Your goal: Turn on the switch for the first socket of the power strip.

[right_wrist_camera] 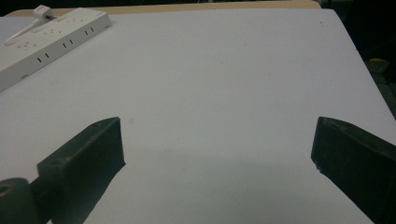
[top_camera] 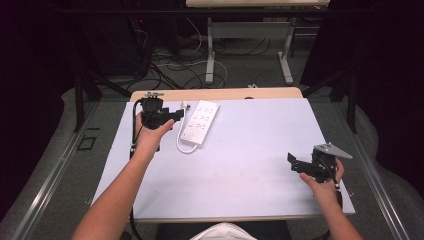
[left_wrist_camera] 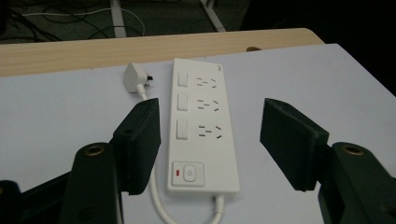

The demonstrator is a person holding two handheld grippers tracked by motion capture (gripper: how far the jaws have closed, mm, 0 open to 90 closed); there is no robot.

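We see left gripper wide open, empty, above power strip; its red switch light at 6 o'clock. Right gripper wide open, empty; bare mat toward 12.

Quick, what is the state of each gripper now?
Left gripper: open, holding nothing, above the power strip.
Right gripper: open, holding nothing.

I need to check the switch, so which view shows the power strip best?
The left gripper view: the power strip lies close between the open jaws, sockets and switch clear. The high view shows it small; the right gripper view catches it at a corner.
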